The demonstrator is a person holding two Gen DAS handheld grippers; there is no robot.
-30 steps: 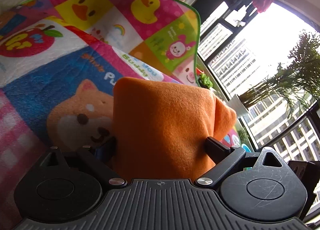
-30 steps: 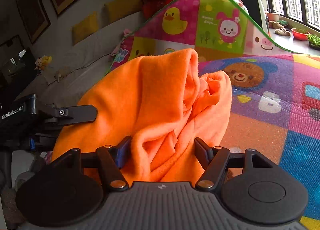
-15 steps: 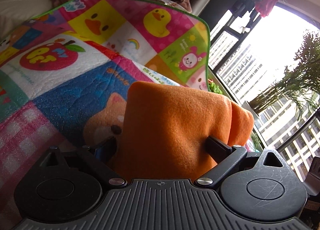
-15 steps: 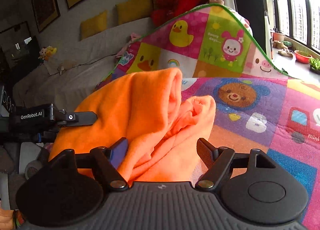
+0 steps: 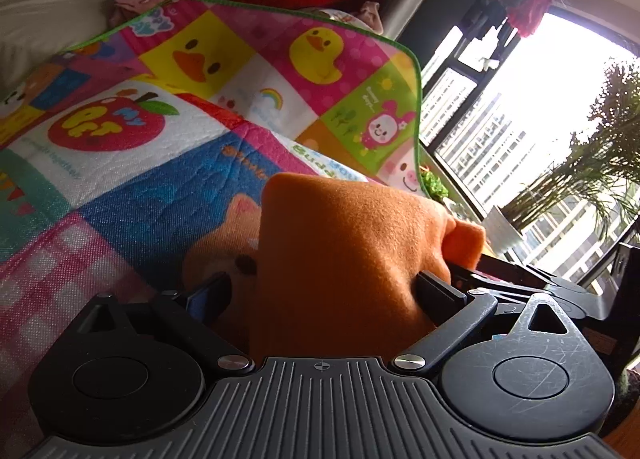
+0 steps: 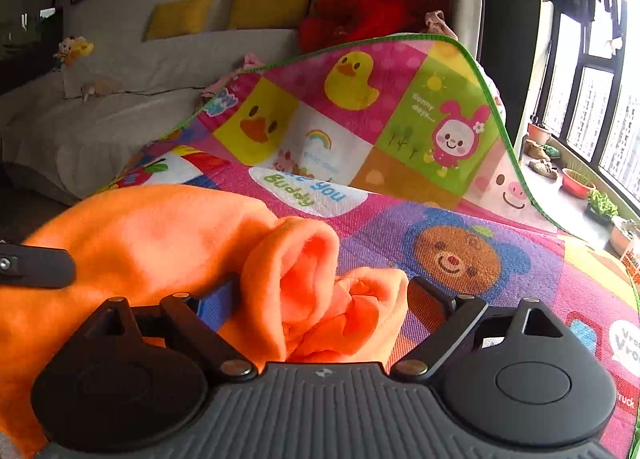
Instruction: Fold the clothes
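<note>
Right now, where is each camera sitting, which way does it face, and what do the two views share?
Left wrist: on the left gripper, looking down its fingers over the orange cloth between them, toward the window.
Right wrist: on the right gripper, its jaws opening with bunched cloth between them, facing the sofa; the left gripper's finger shows at left.
Shared: the cloth and the play mat.

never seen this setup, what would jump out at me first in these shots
The bright orange fleece garment fills the foreground, bunched between the opening jaws of the right gripper and draped over the left gripper. Under it spreads a loud cartoon play mat of ducks, a bunny and a bear, its far edge curled up before a grey sofa.
</note>
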